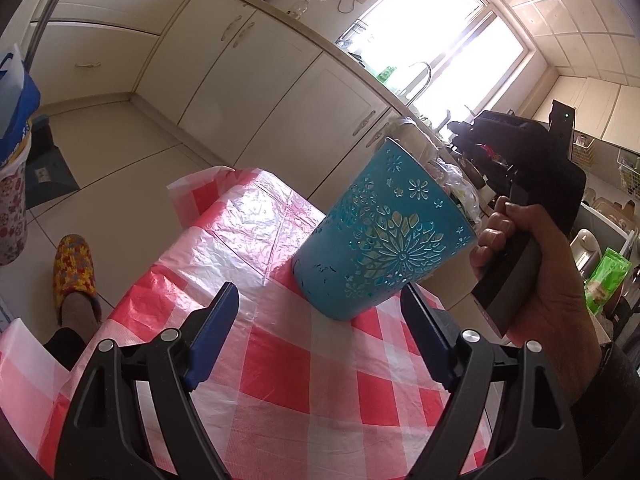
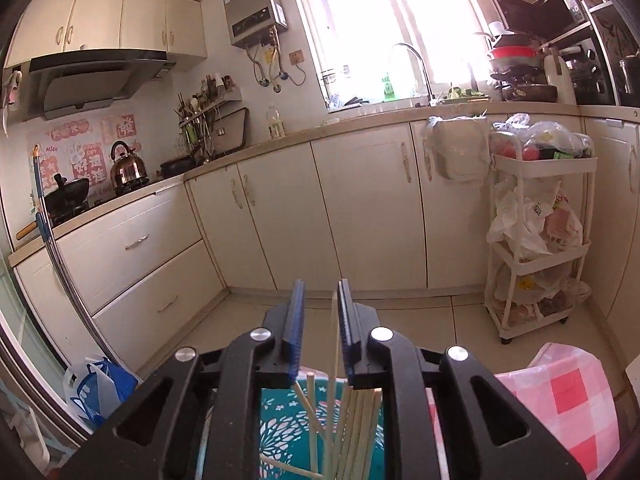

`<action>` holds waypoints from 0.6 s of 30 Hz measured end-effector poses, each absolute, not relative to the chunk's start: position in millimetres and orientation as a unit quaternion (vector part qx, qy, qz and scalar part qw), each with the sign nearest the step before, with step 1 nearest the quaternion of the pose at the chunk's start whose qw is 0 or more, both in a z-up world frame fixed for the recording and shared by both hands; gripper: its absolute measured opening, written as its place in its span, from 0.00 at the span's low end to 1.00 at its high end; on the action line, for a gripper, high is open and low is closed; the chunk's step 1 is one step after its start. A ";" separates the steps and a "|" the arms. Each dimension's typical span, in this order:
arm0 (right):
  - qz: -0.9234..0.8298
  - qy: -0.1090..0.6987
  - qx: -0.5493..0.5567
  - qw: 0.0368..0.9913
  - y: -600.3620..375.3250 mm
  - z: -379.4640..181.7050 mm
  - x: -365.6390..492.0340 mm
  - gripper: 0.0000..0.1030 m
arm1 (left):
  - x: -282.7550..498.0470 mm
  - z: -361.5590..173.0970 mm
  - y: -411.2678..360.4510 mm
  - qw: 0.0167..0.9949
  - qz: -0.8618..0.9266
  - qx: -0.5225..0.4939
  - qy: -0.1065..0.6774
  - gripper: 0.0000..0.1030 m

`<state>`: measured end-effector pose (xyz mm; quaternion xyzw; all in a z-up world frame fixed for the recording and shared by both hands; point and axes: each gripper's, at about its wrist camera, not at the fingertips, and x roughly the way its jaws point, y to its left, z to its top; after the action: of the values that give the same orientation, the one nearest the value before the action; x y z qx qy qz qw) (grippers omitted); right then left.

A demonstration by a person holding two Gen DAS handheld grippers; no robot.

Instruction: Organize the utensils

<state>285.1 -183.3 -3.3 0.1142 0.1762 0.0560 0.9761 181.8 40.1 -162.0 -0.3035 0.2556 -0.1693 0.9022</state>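
- The left gripper (image 1: 320, 308) is spread wide above the table (image 1: 280, 380), which has a red and white checked cloth; nothing is between its blue pads (image 1: 214, 336).
- The cup (image 1: 384, 236), turquoise with a cut-out flower pattern, stands on the table just in front of the left gripper, a little to the right side of it. It does not touch the pads.
- In the left view, the right hand (image 1: 532, 280) holds the black handle of the other gripper, close beside the cup and higher than it.
- The right gripper (image 2: 320, 292) is directly over the cup (image 2: 288, 432). Its jaws are almost closed, with a small gap.
- One chopstick (image 2: 335, 336) is in this gap, against the right pad; if it is really pinched I cannot tell.
- The other chopsticks (image 2: 358, 428) stand in a bundle inside the cup, under the right gripper, and some lean to the left.
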 end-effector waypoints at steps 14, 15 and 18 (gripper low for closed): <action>0.019 0.275 0.137 0.951 -221.2 -60.2 128.0 0.71 | 186.4 -159.9 30.7 0.912 -0.130 -0.263 0.288 0.84; 0.009 0.299 0.136 0.945 -224.6 -71.3 117.6 0.72 | 185.8 -158.5 28.1 0.914 -0.126 -0.248 0.297 0.85; -0.024 0.350 0.139 0.926 -235.7 -97.9 88.0 0.73 | 174.4 -148.8 20.6 0.926 -0.088 -0.189 0.316 0.85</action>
<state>88.0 -235.7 -97.9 0.1392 0.3504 -0.0243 0.9259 174.4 20.6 -148.8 -0.1891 0.3155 -0.0883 0.9257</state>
